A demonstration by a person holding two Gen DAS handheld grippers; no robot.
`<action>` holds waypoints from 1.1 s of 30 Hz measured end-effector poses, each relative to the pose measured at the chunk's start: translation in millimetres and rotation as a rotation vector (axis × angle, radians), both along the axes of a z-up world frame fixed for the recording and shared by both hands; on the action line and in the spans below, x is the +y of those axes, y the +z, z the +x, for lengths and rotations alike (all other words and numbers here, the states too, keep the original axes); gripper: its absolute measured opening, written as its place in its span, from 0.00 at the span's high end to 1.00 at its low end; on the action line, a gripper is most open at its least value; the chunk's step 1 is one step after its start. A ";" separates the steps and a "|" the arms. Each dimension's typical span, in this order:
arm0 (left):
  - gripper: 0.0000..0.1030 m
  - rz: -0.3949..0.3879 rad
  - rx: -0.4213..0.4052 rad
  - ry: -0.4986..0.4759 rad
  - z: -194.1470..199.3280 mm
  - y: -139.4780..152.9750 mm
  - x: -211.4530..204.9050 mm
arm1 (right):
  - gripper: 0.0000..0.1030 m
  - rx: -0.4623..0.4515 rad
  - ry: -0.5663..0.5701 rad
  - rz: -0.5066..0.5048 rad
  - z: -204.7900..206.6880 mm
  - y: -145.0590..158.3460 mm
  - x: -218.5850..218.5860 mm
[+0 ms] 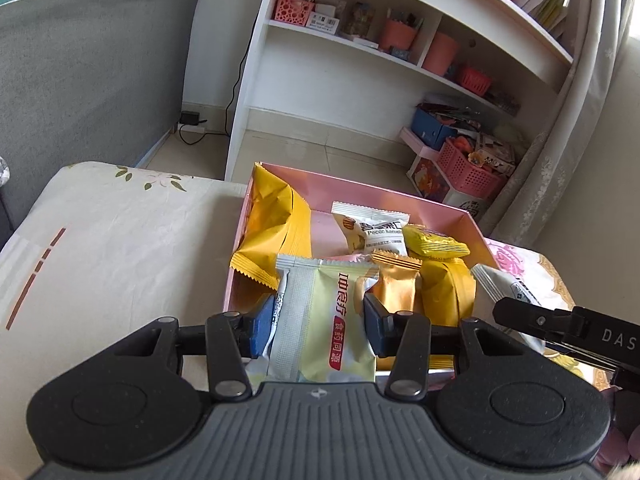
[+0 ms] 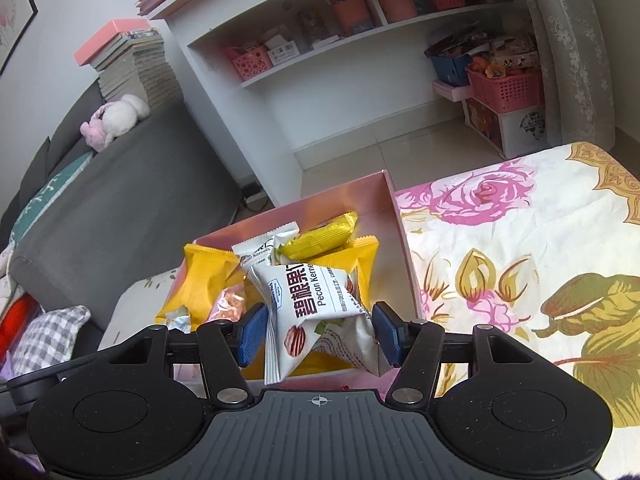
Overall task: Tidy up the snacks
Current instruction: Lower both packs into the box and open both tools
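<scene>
Two packets in transit, several already boxed.
Left gripper [image 1: 316,320] clamps a pale green packet [image 1: 320,320]; right gripper [image 2: 318,332] clamps a pecan packet [image 2: 316,304] above the pink box [image 1: 360,196]; neither deposited yet.

Both wrist cameras look forward and downward along their grippers, close above the near edge of the pink box [image 1: 420,204] on the bed. The left one views from the box's left side, the right from its right; they share the box [image 2: 396,236] and white shelf [image 1: 256,80].
</scene>
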State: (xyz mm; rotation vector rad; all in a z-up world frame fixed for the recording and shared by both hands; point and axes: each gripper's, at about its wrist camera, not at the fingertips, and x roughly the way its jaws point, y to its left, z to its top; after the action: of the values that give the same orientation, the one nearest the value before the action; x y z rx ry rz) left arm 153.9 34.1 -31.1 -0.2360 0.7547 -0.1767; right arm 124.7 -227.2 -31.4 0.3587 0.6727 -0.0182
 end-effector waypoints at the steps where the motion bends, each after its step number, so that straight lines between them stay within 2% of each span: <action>1: 0.58 0.007 0.000 0.003 1.7 -1.9 -0.5 | 0.44 -0.005 -0.005 0.005 1.1 -1.1 -1.6; 4: 0.58 0.046 -0.004 -0.004 7.4 -7.7 -4.0 | 0.44 -0.001 -0.006 0.017 7.1 -3.1 -5.2; 7: 0.58 0.083 0.001 -0.028 14.5 -13.5 -8.1 | 0.44 -0.001 0.018 -0.014 14.1 -4.8 -4.7; 14: 0.57 0.085 -0.009 -0.045 23.9 -18.7 -12.1 | 0.44 0.008 0.026 -0.034 29.6 -12.9 -5.3; 18: 0.57 0.093 -0.019 -0.053 24.0 -18.8 -12.0 | 0.45 0.003 0.049 -0.098 34.1 -15.5 2.2; 22: 0.56 0.086 -0.007 -0.056 22.4 -17.5 -10.8 | 0.45 0.020 0.070 -0.107 33.5 -17.3 6.5; 26: 0.53 0.097 -0.005 -0.064 17.2 -13.3 -9.8 | 0.43 0.009 0.078 -0.079 28.6 -9.8 5.2; 30: 0.47 0.103 0.005 -0.082 15.0 -8.4 -10.9 | 0.25 0.002 0.087 -0.030 20.1 -0.6 3.5; 33: 0.38 0.128 0.001 -0.104 9.2 -4.8 -13.6 | 0.23 -0.001 0.096 -0.026 12.7 7.0 2.6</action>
State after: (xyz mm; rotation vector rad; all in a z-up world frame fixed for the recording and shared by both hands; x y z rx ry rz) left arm 163.1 20.4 -35.9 -0.0751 0.7766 -0.2256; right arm 137.5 -224.6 -24.4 0.3008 0.6872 0.0642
